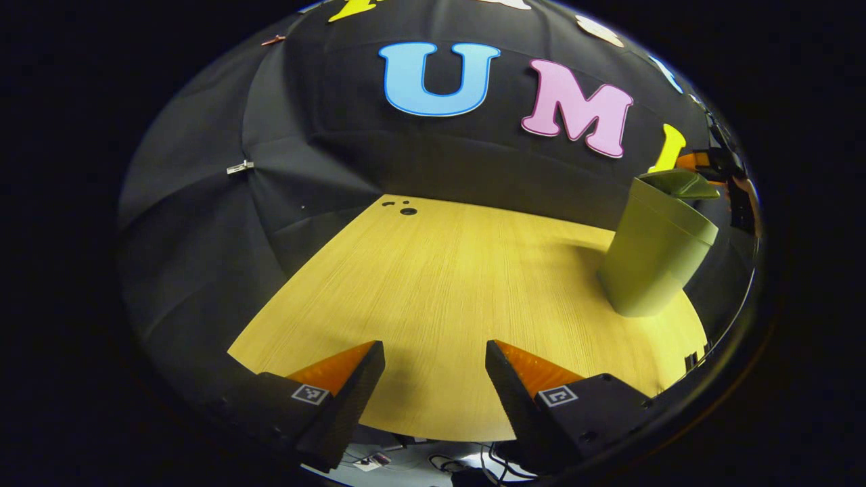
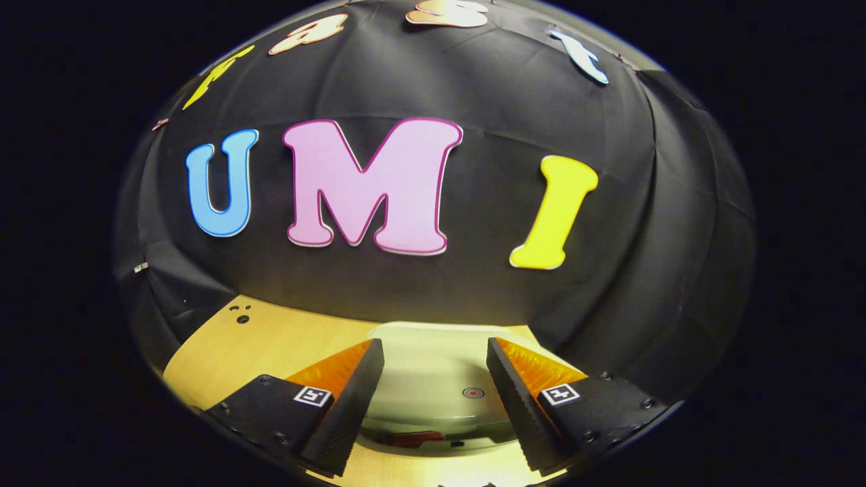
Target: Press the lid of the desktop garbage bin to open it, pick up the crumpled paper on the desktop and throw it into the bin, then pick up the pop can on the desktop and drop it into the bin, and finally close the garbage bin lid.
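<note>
The pale green garbage bin (image 1: 653, 260) stands on the wooden table at the right of the left gripper view. Its lid (image 1: 680, 182) is tilted up a little above the rim. My right gripper (image 1: 717, 166) hovers just above and behind that lid. In the right gripper view the lid (image 2: 433, 385) lies close below, between the fingers of my right gripper (image 2: 434, 345), which is open and holds nothing. A strip of red (image 2: 416, 438) shows under the lid's near edge. My left gripper (image 1: 433, 348) is open over the table's near edge, well left of the bin.
The wooden table (image 1: 440, 284) stretches from the near edge to the black cloth wall. A few small dark holes (image 1: 408, 211) sit at its far left corner. Cables lie on the floor (image 1: 446, 465) below the near edge.
</note>
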### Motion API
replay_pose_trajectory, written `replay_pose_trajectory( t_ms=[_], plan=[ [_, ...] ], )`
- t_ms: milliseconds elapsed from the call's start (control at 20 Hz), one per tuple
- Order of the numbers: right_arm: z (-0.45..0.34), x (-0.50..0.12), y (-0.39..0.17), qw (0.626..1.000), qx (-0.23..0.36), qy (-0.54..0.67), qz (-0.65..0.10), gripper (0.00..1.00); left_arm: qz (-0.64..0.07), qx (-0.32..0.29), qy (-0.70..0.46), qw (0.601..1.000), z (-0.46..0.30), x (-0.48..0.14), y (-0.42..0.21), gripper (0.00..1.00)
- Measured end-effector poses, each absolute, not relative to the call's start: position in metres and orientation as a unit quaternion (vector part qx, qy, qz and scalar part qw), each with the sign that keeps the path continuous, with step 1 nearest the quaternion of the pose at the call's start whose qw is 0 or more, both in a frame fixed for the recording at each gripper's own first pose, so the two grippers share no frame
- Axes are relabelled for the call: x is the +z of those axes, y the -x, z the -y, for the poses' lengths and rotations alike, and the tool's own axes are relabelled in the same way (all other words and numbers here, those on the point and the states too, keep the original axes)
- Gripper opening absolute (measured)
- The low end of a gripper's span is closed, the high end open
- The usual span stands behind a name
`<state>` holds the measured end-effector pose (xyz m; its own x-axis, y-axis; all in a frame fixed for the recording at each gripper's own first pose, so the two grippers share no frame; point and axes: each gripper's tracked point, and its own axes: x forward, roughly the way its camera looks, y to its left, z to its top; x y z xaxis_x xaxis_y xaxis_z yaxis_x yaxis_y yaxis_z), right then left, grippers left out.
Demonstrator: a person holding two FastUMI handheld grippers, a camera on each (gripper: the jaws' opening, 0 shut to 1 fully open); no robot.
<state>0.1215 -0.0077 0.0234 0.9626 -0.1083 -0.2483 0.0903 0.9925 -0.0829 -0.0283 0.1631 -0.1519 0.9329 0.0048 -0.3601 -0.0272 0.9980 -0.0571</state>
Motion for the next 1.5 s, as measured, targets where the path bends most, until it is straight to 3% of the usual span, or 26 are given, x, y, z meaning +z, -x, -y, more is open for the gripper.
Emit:
replay_pose_trajectory(
  t_ms=[400, 1050, 1500],
  plan=[
    [0.008, -0.019, -0.107, 0.982, -0.059, -0.032, -0.176, 0.96, -0.183, -0.001, 0.042, 0.982, -0.164, -0.165, 0.049, 0.96],
    [0.004, -0.035, -0.096, 0.983, -0.025, -0.024, -0.179, 0.97, -0.192, -0.011, 0.043, 0.98, -0.151, -0.174, 0.052, 0.96],
    [0.001, -0.001, -0.07, 0.995, -0.035, 0.018, -0.09, 0.96, -0.158, -0.034, 0.038, 0.986, -0.128, -0.153, 0.042, 0.96]
  ],
)
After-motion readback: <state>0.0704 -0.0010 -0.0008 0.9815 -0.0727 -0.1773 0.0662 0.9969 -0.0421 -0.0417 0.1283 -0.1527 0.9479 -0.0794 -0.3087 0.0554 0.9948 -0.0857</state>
